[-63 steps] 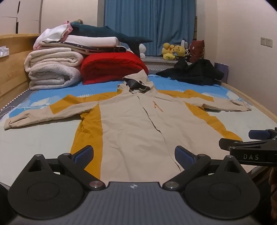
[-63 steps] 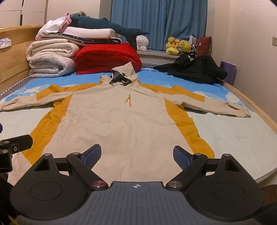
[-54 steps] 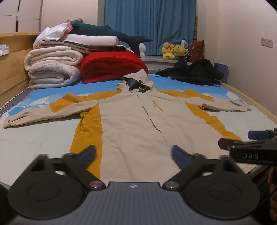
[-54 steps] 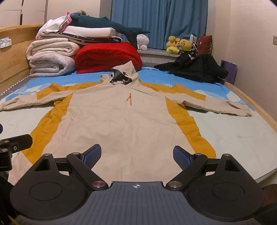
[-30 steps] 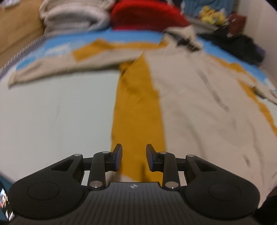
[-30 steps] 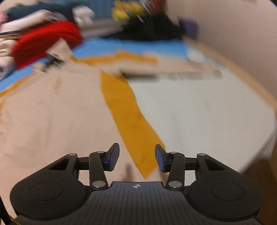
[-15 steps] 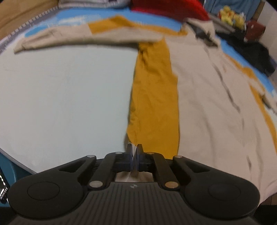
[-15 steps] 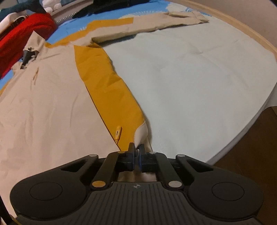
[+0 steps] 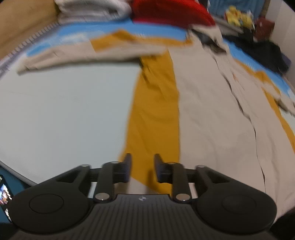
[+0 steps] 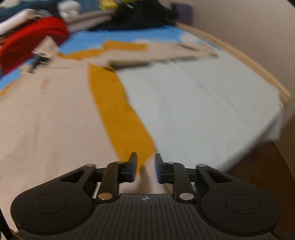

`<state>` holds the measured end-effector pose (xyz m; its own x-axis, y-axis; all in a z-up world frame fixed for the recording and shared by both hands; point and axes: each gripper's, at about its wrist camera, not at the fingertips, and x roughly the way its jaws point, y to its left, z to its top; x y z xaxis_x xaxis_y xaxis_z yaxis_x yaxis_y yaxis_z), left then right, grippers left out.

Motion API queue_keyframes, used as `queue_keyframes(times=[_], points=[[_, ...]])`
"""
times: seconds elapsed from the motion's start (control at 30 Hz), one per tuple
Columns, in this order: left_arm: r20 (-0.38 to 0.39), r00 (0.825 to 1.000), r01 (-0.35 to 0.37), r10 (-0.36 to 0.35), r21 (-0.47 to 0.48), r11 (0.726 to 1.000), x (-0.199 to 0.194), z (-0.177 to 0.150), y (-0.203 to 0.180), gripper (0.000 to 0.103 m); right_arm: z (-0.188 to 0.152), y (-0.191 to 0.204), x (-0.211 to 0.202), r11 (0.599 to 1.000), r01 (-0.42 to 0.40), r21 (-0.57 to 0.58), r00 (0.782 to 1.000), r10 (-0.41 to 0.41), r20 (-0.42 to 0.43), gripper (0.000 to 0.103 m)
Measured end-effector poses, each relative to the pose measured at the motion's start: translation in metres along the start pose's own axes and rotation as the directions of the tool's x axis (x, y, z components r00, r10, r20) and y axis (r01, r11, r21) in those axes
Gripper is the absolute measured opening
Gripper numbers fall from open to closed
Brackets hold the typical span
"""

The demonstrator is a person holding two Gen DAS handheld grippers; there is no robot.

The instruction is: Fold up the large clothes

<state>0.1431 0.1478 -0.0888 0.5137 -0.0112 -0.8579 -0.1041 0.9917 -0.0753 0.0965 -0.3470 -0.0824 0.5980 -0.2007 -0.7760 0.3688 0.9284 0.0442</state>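
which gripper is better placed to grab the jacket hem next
Neither clearly. The left gripper and right gripper are both open, each over a bottom corner of the beige jacket with mustard-yellow side panels. Blur hides finer differences; both look ready together.

A pale sheet [image 9: 64,103] covers a wooden-framed bed [image 10: 258,68] beside a cream wall [image 10: 248,22]; red bedding [image 9: 171,9] and blue curtains (blurred) [image 9: 217,5] sit behind.

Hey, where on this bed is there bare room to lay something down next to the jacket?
Two bare sheet patches: one between the left sleeve and the jacket body; one between the right sleeve and the bed's edge. The head end is crowded with a red quilt and dark clothes.
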Motion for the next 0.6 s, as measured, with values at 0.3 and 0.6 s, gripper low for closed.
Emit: queue_keyframes(times=[0.3, 0.6], points=[[-0.020, 1.000, -0.014, 0.015, 0.054, 0.998, 0.009, -0.006, -0.022, 0.072, -0.008, 0.003, 0.044, 0.999, -0.011, -0.036, 0.973, 0.002, -0.232, 0.046], [0.190, 0.980, -0.063, 0.056, 0.029, 0.998, -0.041, 0.008, -0.043, 0.069, 0.001, 0.022, -0.006, 0.997, -0.074, -0.030, 0.997, 0.075, 0.034, 0.048]])
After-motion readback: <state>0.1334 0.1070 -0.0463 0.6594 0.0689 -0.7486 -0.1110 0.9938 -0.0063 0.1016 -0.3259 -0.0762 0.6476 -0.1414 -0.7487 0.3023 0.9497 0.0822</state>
